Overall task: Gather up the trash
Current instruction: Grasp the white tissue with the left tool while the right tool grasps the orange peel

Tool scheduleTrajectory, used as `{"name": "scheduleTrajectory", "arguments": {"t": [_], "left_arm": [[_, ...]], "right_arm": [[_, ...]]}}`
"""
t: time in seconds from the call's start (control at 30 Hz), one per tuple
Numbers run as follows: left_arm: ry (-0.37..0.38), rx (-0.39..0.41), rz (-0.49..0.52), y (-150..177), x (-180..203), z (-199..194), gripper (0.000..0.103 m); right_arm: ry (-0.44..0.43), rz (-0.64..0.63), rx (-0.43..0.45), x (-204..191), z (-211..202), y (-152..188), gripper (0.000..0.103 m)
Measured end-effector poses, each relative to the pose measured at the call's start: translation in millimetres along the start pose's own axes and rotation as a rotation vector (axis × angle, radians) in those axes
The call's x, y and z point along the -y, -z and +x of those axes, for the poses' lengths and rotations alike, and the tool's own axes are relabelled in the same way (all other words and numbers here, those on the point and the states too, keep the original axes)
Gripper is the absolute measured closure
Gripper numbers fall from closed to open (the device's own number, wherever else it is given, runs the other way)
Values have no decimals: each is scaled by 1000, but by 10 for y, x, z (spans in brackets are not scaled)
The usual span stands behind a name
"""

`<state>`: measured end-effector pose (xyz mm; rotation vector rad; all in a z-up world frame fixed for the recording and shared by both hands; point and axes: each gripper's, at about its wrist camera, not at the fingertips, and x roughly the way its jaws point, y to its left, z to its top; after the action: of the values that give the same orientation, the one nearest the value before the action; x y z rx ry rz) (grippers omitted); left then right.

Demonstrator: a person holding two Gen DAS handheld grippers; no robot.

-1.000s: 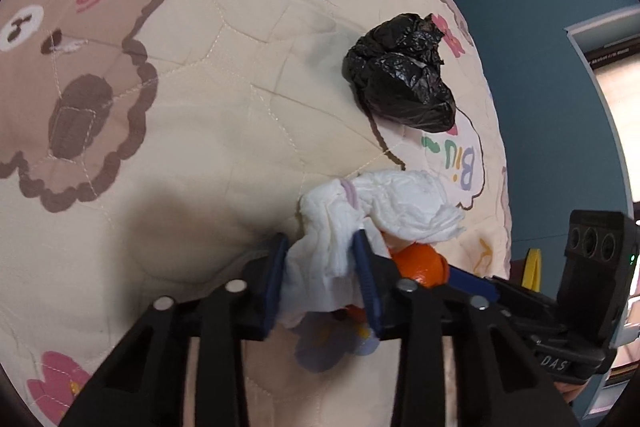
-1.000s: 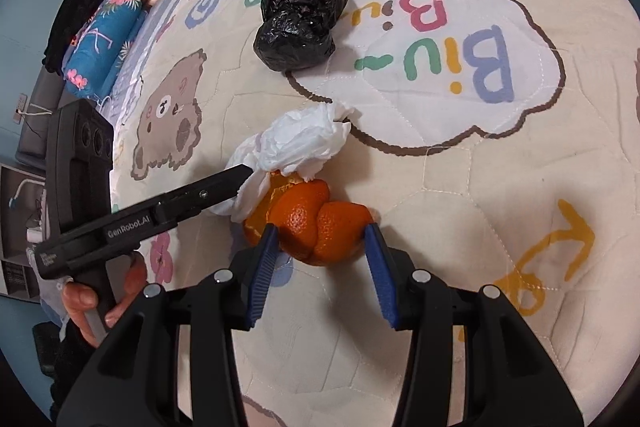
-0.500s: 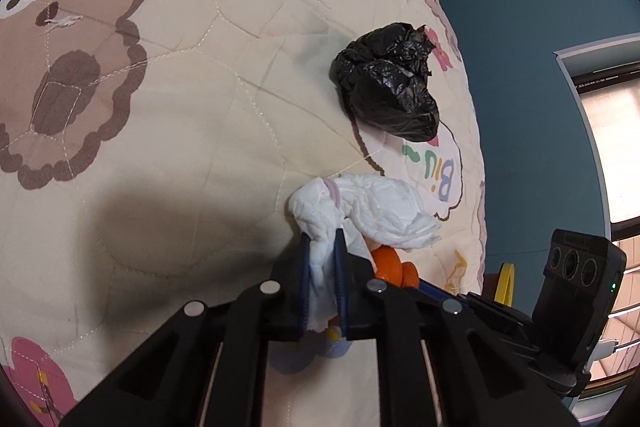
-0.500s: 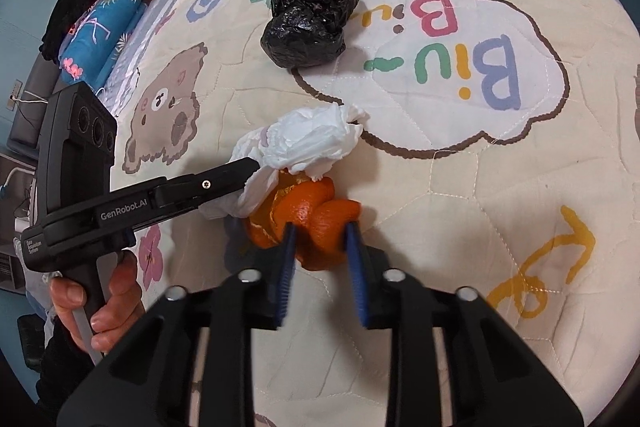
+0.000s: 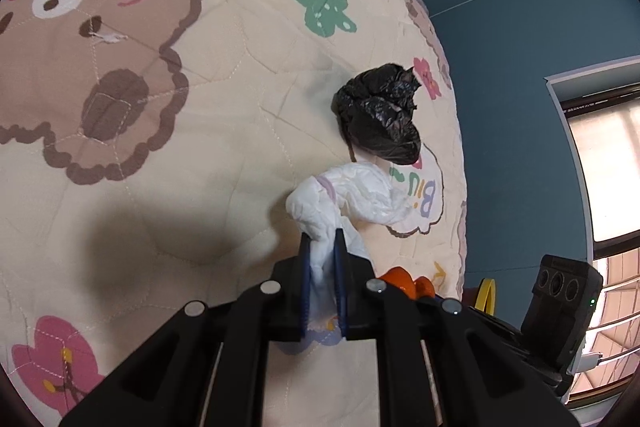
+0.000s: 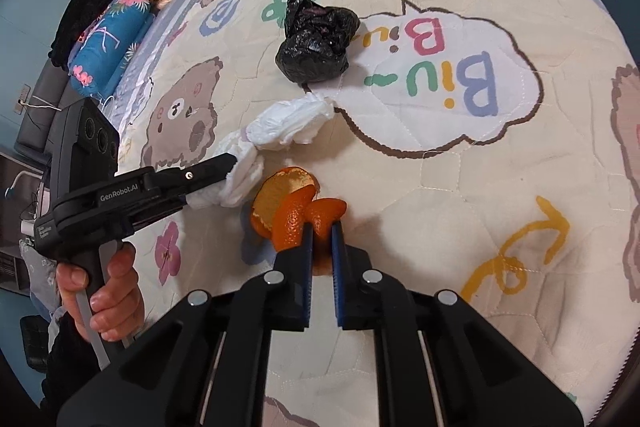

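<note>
My left gripper (image 5: pixel 322 241) is shut on a crumpled white tissue (image 5: pixel 344 201) and holds it just above the cartoon quilt (image 5: pixel 160 167). The tissue also shows in the right wrist view (image 6: pixel 280 129), with the left gripper (image 6: pixel 230 163) beside it. My right gripper (image 6: pixel 321 227) is shut on a piece of orange peel (image 6: pixel 294 205), lifted slightly off the quilt (image 6: pixel 440 207). The peel shows partly in the left wrist view (image 5: pixel 404 281). A crumpled black plastic bag (image 5: pixel 378 119) lies on the quilt beyond both grippers, also in the right wrist view (image 6: pixel 316 45).
The quilt covers a bed with a blue wall (image 5: pixel 500 67) and a window (image 5: pixel 600 167) on one side. Folded blue and peach bedding (image 6: pixel 120 27) lies at the far end of the bed. A person's hand (image 6: pixel 108 287) holds the left gripper.
Both grippers have closed: the left on the tissue, the right on the orange peel. Both have since lifted and pulled the tissue and the peel apart.
</note>
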<state>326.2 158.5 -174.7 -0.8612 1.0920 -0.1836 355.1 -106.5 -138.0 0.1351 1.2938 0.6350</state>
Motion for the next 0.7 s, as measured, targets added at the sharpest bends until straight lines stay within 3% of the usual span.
{"name": "scheduleTrajectory", "arguments": {"t": [0.7], "left_arm": [[-36, 81, 61, 158, 279, -528, 94]], "right_arm": [[17, 36, 99, 278, -760, 287, 95]]}}
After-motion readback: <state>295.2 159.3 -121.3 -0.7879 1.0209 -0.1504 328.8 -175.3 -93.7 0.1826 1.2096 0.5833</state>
